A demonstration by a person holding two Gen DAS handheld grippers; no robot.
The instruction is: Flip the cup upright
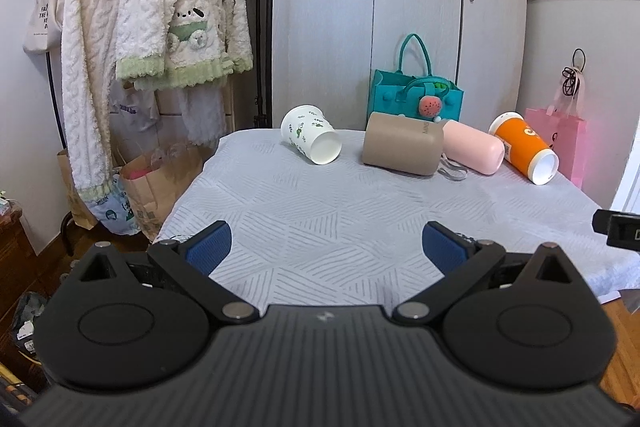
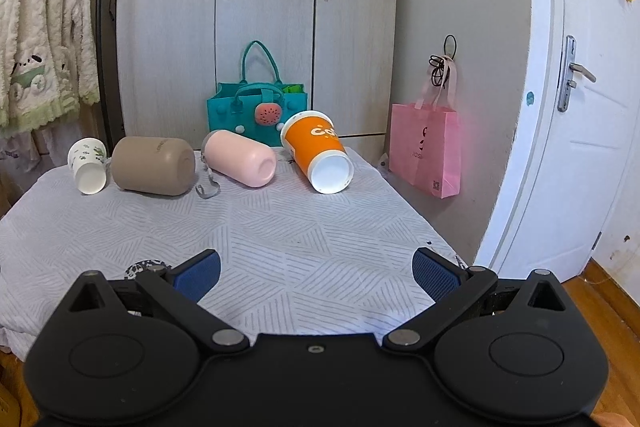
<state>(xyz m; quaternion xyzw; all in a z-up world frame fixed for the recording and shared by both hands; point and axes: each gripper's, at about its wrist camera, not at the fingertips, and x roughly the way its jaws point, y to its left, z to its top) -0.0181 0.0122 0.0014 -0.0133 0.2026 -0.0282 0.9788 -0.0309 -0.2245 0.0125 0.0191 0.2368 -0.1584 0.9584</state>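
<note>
Several cups lie on their sides in a row at the far end of the table: a white paper cup with green prints, a tan cup, a pink cup and an orange paper cup. The paper cups' mouths face me. My left gripper is open and empty over the near table. My right gripper is open and empty, also well short of the cups.
A teal felt bag stands behind the cups against the grey wardrobe. A pink bag hangs at the right near a white door. Fluffy clothes hang left; paper bags sit on the floor.
</note>
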